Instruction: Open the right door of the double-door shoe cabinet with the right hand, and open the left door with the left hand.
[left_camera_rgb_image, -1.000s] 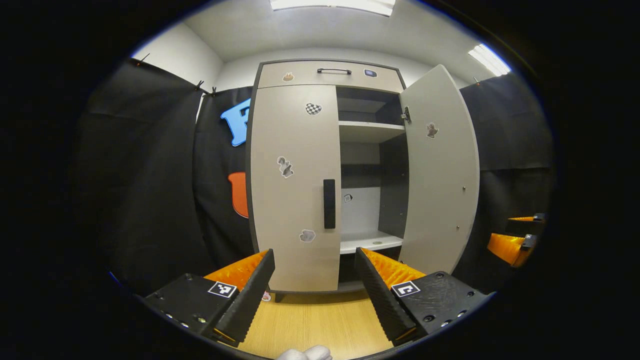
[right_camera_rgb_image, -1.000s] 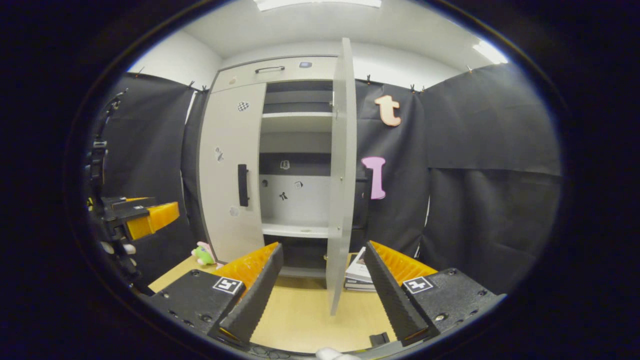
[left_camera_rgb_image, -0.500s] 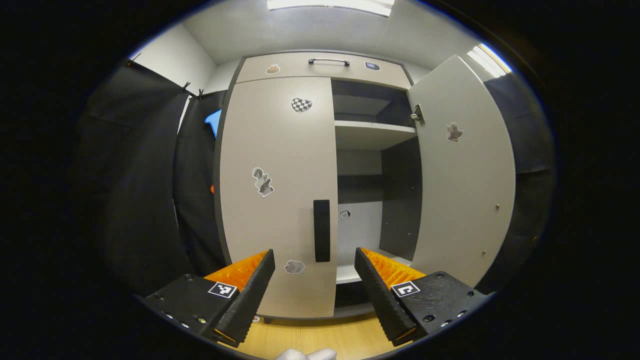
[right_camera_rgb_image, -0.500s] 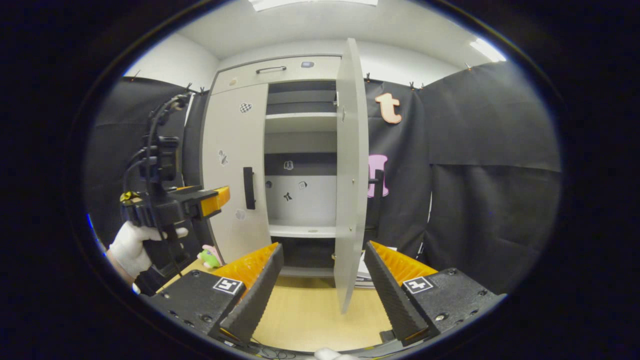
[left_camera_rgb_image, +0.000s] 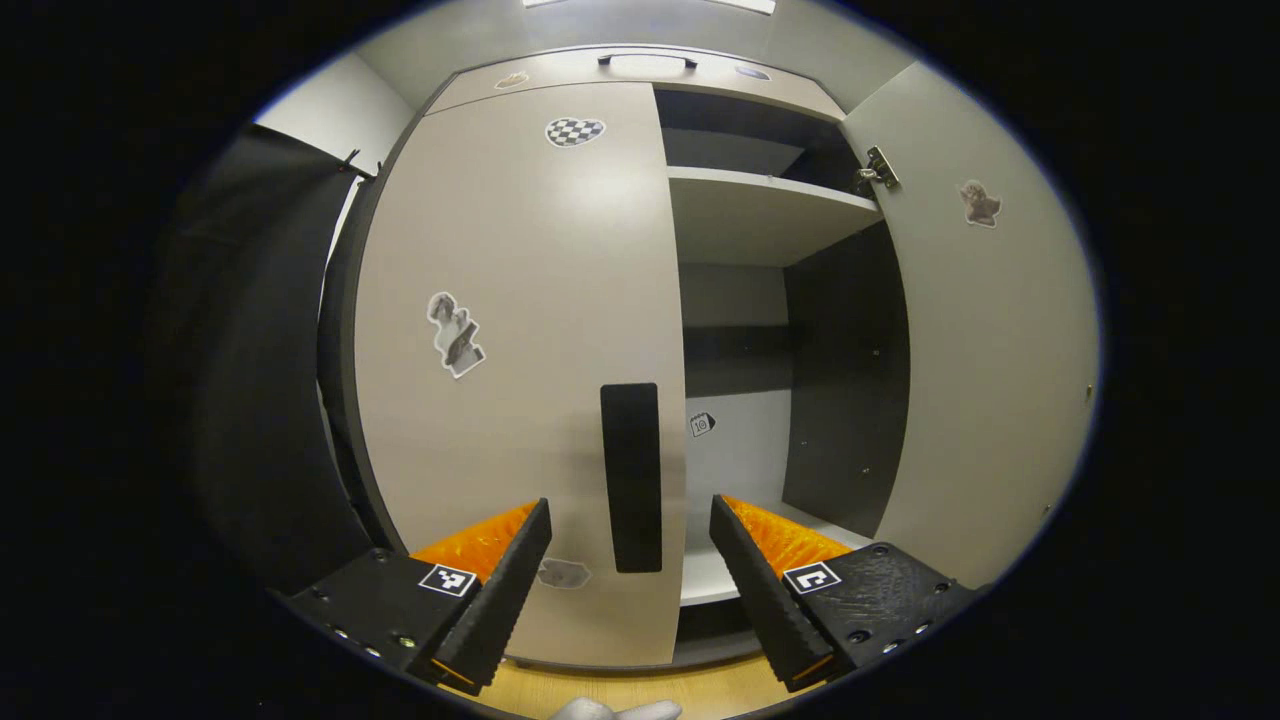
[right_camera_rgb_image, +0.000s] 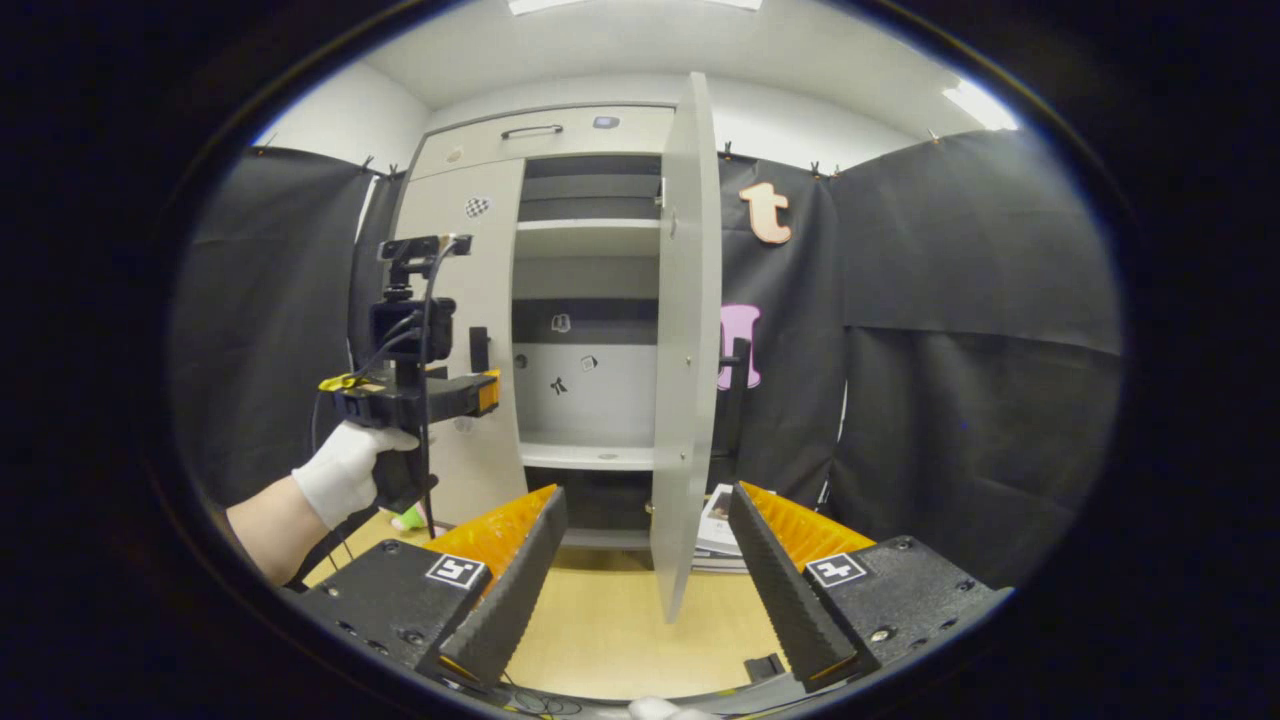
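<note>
The right door (right_camera_rgb_image: 688, 330) of the cabinet (left_camera_rgb_image: 640, 75) is seen swung wide open, its edge turned toward the right gripper (right_camera_rgb_image: 645, 560), whose fingers are spread apart and hold nothing, well back from the cabinet. The left door (left_camera_rgb_image: 520, 330) is shut and not yet touched. Its handle (left_camera_rgb_image: 632, 478), a dark upright bar near the door's right edge, is framed between the fingers of the left gripper (left_camera_rgb_image: 630, 570), which are likewise apart and empty. In the right gripper view the left gripper (right_camera_rgb_image: 470, 392) is seen held level by a gloved hand (right_camera_rgb_image: 350, 470), with its tips near the handle (right_camera_rgb_image: 479, 348).

The step in hand is judged to be the grasp of that handle. It would be done well if the gripper were kept level and carried straight in until the bar lies deep between the fingers, and only then closed across the bar's width. The pull should then be curved leftward, round the hinges on the door's left side, not drawn straight back, lest the fingers slip off the smooth bar. The right gripper is best kept back.
</note>
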